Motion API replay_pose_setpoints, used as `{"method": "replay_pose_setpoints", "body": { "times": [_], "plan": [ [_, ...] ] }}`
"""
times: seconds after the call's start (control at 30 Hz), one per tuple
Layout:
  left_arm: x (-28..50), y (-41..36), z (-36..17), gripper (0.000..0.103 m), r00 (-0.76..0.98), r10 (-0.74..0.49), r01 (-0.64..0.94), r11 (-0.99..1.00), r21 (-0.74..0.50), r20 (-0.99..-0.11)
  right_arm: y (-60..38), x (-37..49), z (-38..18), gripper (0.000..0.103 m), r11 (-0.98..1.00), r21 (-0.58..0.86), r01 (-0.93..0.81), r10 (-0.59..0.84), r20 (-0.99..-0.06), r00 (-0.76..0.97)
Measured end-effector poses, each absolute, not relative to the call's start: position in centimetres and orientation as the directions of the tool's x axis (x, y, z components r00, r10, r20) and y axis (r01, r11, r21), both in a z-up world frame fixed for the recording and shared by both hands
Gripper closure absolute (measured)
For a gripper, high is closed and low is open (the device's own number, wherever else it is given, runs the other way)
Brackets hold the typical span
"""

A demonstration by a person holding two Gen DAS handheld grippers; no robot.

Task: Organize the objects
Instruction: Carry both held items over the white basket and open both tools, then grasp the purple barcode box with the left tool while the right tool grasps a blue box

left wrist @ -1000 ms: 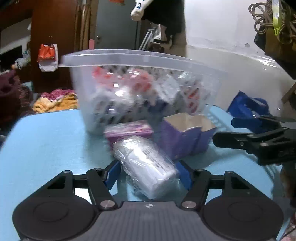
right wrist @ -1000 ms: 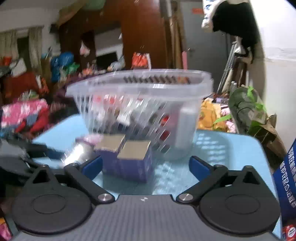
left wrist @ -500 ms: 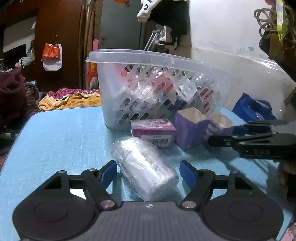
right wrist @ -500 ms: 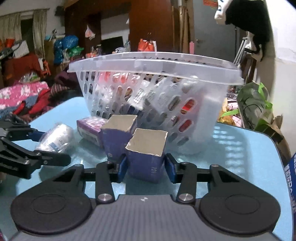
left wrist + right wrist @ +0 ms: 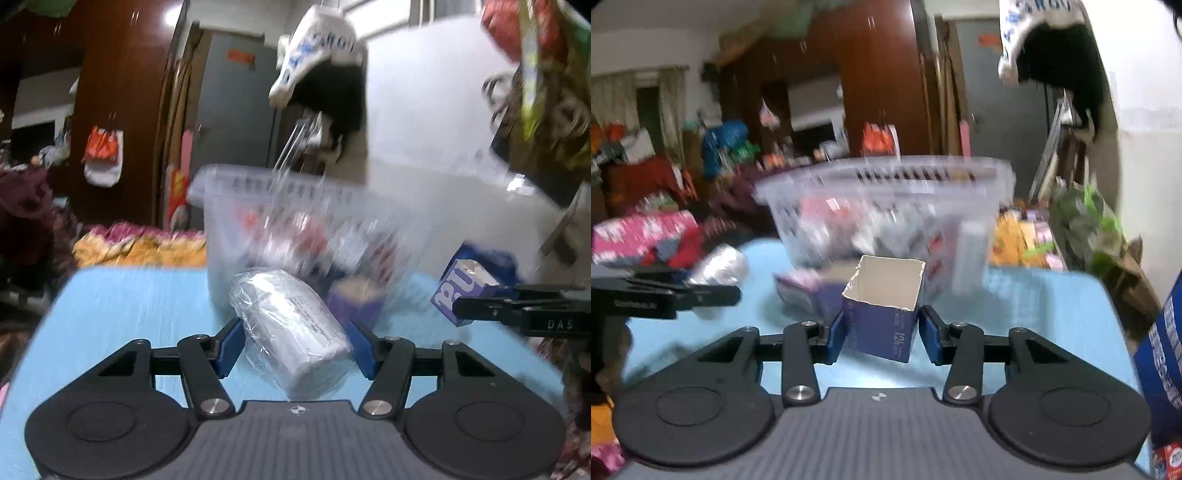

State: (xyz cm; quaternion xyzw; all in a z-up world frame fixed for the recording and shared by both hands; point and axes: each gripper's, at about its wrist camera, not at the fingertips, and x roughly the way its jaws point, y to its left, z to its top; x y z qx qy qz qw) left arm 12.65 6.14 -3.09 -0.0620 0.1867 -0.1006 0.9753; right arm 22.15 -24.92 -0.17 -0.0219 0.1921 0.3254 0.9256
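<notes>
L gripper (image 5: pixel 297 345) jaws closing w/ wrapped roll (image 5: pixel 291 328) between; R gripper (image 5: pixel 882 334) clamped on open box (image 5: pixel 882 314), seen at 3 o'clock.

One white lattice basket (image 5: pixel 886 206) stands on the blue table (image 5: pixel 1052 314). Before the basket: two open purple cartons (image 5: pixel 882 314) (image 5: pixel 354 299), one plastic-wrapped white roll (image 5: pixel 295 328), one pink-purple box (image 5: pixel 798 288).

Dim indoor light; heavy motion blur smears the basket (image 5: pixel 295 229) and background, edges bend, near parts stay sharp.
</notes>
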Motion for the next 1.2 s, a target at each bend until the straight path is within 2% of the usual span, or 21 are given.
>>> {"method": "replay_pose_setpoints", "body": {
  "times": [0.07,0.17,0.23,0.33,0.37,0.4,0.43,0.47,0.5,0.63,0.73,0.87,0.97,1.07,1.17,1.2],
  "plan": [
    [12.9,6.3,-0.1,0.039,0.929,-0.242,0.205,0.966,-0.154,-0.28,-24.6,21.6,2.2,0.056,0.788,0.063,-0.612,0.599,-0.306,0.74],
    [16.2,5.9,5.1,0.039,0.937,-0.261,0.231,0.962,-0.148,-0.232,-23.2,22.9,6.6,0.056,0.79,0.015,-0.613,0.599,-0.231,0.767],
    [19.6,5.5,7.7,0.039,0.935,-0.257,0.226,0.963,-0.149,-0.244,-21.6,24.9,9.1,0.056,0.792,-0.026,-0.61,0.593,-0.204,0.779],
    [24.0,5.2,8.4,0.037,0.926,-0.262,0.221,0.96,-0.175,-0.271,-19.2,29.0,10.4,0.054,0.785,-0.038,-0.618,0.594,-0.239,0.769],
    [25.1,5.1,8.0,0.025,0.923,-0.27,0.234,0.96,-0.156,-0.273,-18.5,30.2,10.3,0.052,0.784,-0.045,-0.619,0.593,-0.24,0.769],
    [26.5,5.2,7.3,0.014,0.912,-0.262,0.222,0.962,-0.157,-0.317,-17.9,31.1,10.0,0.032,0.788,-0.072,-0.611,0.58,-0.243,0.777],
    [27.4,5.4,6.5,0.008,0.896,-0.256,0.205,0.963,-0.173,-0.363,-17.5,31.6,9.7,0.006,0.8,-0.094,-0.592,0.554,-0.261,0.791],
    [27.2,5.9,5.8,0.008,0.892,-0.253,0.198,0.964,-0.18,-0.374,-17.5,31.8,9.3,0.003,0.811,-0.101,-0.577,0.535,-0.274,0.799],
    [26.5,6.3,5.5,0.008,0.9,-0.252,0.198,0.963,-0.181,-0.355,-17.9,31.4,9.1,0.004,0.813,-0.087,-0.576,0.539,-0.261,0.801],
    [22.0,7.7,5.2,0.004,0.925,-0.277,0.228,0.952,-0.203,-0.26,-21.5,27.4,8.1,0.0,0.789,0.029,-0.613,0.609,-0.164,0.776],
    [20.0,7.3,4.3,0.004,0.935,-0.242,0.204,0.965,-0.165,-0.259,-21.5,26.2,6.2,0.0,0.764,0.071,-0.641,0.639,-0.217,0.738],
    [18.4,7.7,2.1,0.004,0.935,-0.214,0.177,0.972,-0.151,-0.283,-18.3,27.4,2.1,0.0,0.77,0.031,-0.638,0.6,-0.375,0.707],
    [18.3,8.4,0.5,0.004,0.919,-0.193,0.144,0.976,-0.163,-0.343,-16.5,28.6,-0.1,0.006,0.771,0.033,-0.636,0.584,-0.432,0.687],
    [18.7,9.3,-1.1,0.004,0.9,-0.185,0.12,0.975,-0.185,-0.393,-15.3,29.1,-1.5,0.019,0.775,0.036,-0.631,0.565,-0.487,0.666],
    [19.3,9.4,-2.2,0.004,0.88,-0.178,0.108,0.978,-0.18,-0.44,-15.1,29.5,-2.2,0.044,0.781,0.032,-0.623,0.547,-0.516,0.659],
    [19.5,9.1,-2.5,0.004,0.874,-0.173,0.107,0.98,-0.169,-0.454,-15.3,29.5,-2.4,0.058,0.782,0.034,-0.622,0.543,-0.525,0.655]
  ]
}}
